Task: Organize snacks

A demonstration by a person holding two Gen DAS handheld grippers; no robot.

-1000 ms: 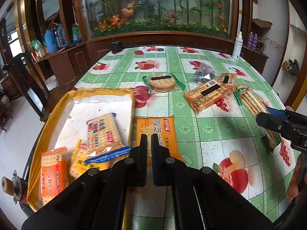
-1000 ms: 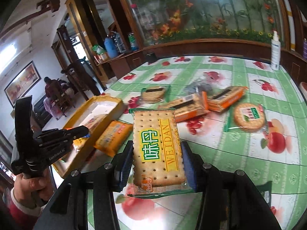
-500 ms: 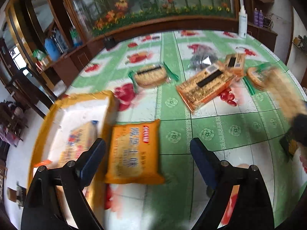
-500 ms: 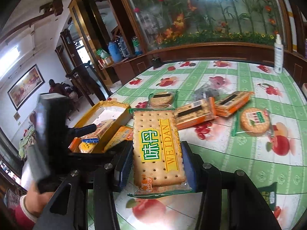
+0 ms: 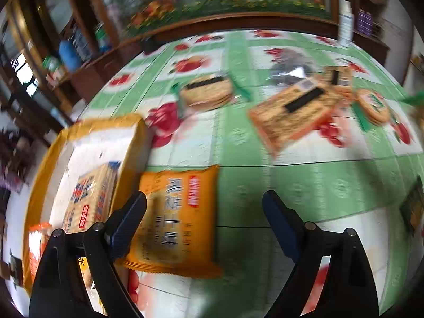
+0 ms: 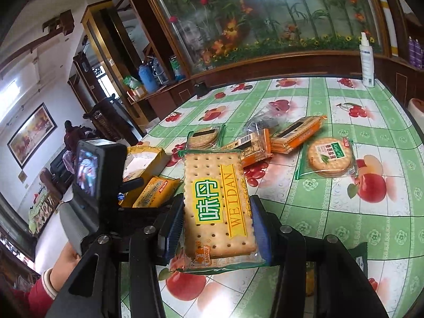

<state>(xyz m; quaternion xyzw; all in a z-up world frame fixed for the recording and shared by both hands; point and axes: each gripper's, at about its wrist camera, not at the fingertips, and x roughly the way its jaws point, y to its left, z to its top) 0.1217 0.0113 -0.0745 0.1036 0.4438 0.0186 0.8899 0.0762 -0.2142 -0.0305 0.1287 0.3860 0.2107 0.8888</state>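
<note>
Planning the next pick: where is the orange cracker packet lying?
In the left wrist view, the orange cracker packet lies flat on the tablecloth, just right of the yellow tray, between the open left gripper fingers, nearer the left one.

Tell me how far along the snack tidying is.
Early on. Two or three packets already lie in the yellow tray. The right gripper holds a Weidan cracker pack; the open left gripper hovers over an orange packet. Several biscuit packs wait on the table.

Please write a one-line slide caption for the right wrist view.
Right gripper holds a Weidan cracker pack above the table, near the yellow box.
</note>
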